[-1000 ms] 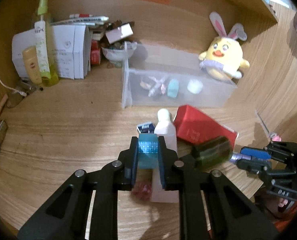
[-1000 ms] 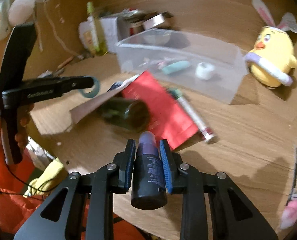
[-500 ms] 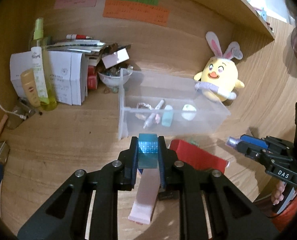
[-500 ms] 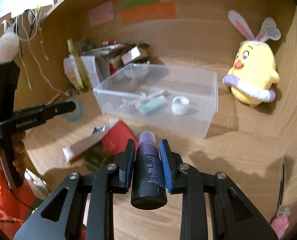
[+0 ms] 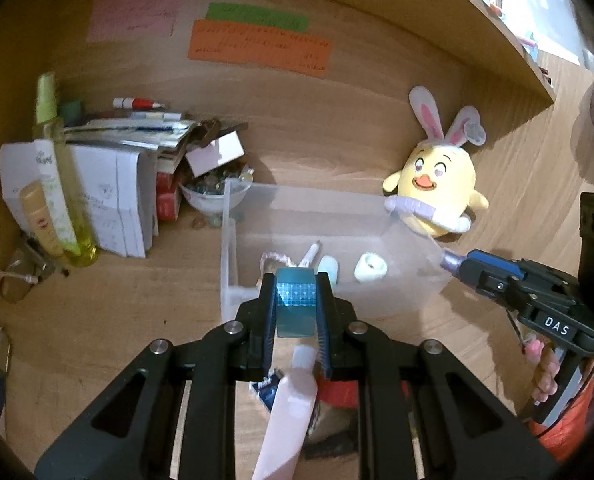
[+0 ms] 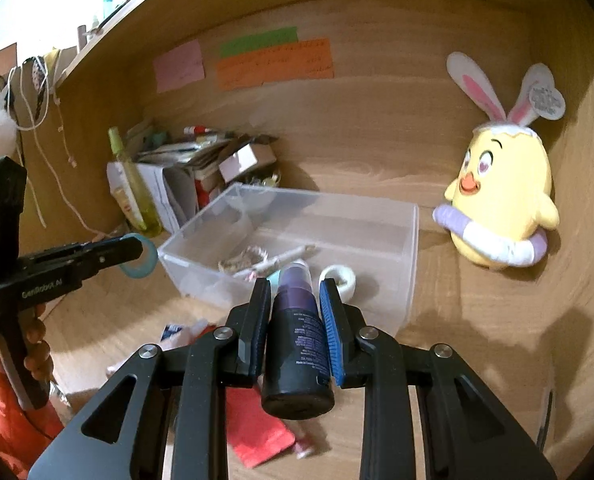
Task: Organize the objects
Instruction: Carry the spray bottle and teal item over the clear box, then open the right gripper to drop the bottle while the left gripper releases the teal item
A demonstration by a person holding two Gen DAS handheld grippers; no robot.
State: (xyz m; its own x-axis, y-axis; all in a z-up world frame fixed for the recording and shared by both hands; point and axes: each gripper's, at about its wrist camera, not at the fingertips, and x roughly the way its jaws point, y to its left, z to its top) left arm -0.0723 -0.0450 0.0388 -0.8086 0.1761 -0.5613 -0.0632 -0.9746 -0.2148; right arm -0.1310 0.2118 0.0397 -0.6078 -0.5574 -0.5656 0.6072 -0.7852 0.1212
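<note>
My left gripper (image 5: pixel 296 296) is shut on a teal tape roll (image 5: pixel 295 304), held above the desk just in front of the clear plastic bin (image 5: pixel 227 264). From the right wrist view the tape roll (image 6: pixel 139 262) hangs left of the bin (image 6: pixel 411 264). My right gripper (image 6: pixel 295 300) is shut on a dark purple bottle (image 6: pixel 297 340), raised near the bin's front wall. The bin holds a white tape roll (image 5: pixel 371 268), a mint tube (image 5: pixel 329 270) and a pen. A pink tube (image 5: pixel 289 412) and a red packet (image 6: pixel 257 424) lie on the desk below.
A yellow bunny plush (image 5: pixel 433 196) stands at the bin's right rear. A stack of papers and boxes (image 5: pixel 109 196), a green spray bottle (image 5: pixel 55 172) and a small bowl (image 5: pixel 213 196) crowd the back left. Coloured notes (image 5: pixel 257 44) hang on the back wall.
Both grippers have risen and moved forward toward the bin with their objects still held. The desk items below have slid down out of the centre of both views.
</note>
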